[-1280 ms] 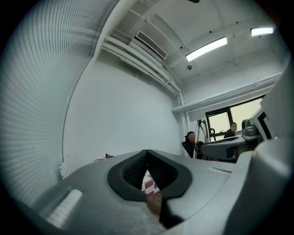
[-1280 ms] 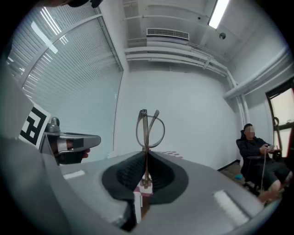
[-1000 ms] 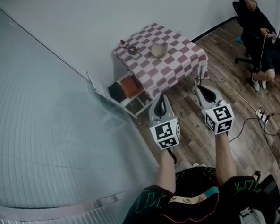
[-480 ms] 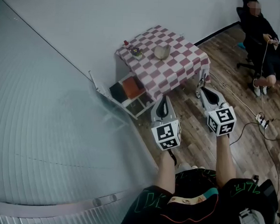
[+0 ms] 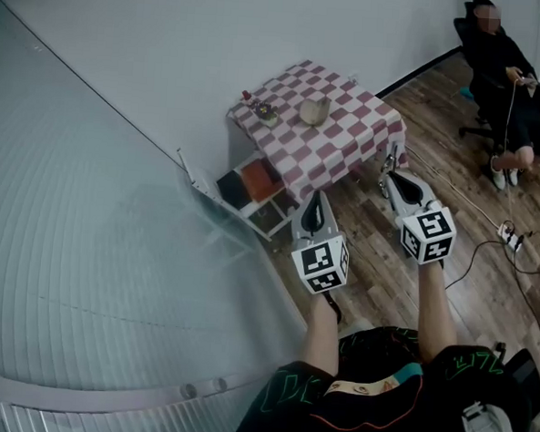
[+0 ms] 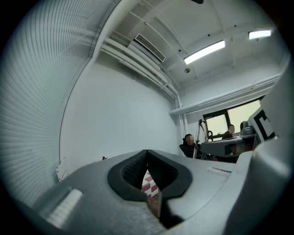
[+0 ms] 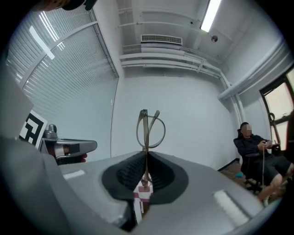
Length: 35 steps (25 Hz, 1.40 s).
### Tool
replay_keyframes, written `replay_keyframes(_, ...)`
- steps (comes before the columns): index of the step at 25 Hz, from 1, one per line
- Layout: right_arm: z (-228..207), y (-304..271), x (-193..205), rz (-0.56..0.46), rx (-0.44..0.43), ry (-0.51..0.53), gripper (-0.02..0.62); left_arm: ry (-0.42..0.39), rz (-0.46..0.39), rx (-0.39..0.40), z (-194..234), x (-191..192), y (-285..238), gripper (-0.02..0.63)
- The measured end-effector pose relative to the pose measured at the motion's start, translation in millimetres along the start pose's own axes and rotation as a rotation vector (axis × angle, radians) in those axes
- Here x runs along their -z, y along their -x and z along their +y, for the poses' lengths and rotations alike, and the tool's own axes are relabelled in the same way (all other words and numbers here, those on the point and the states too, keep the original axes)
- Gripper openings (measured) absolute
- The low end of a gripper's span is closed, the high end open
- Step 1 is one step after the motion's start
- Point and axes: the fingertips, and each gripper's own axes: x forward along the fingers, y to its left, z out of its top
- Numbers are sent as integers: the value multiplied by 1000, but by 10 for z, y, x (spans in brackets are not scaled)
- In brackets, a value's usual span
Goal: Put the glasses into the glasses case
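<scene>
My right gripper is shut on a pair of thin metal-framed glasses, which stand upright out of its jaws in the right gripper view. My left gripper hangs beside it, shut with nothing in it. Both are held over the wooden floor, short of a small table with a red-and-white checked cloth. A beige rounded object that looks like the glasses case lies on the cloth, well ahead of both grippers.
Small items sit at the table's far left corner. A low white shelf unit with an orange and a black thing stands left of the table. A seated person and floor cables are at right. Slatted blinds fill the left.
The table has drifted slightly right and down in the head view. Both grippers keep their pose, the right one still clamped on the glasses.
</scene>
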Motion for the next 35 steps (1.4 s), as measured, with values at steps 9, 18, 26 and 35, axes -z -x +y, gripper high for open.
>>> replay_keyframes(9,-93,68,-128,-39,6,-6,17,-27,-25,-10,-49,-115,-6,9)
replay_keyframes(18,-127,94,-308,-100,14,-32,17,-63,-46,-21,-18,-293,64,9)
replay_keyframes(26,-187,59,-223,-96,22,-45,17,-69,-18,-6,-19,-156,-9,9)
replay_keyframes(35,-533,2,-102,-76,90,-60,17,-28,16,69,-180,53,-329,9)
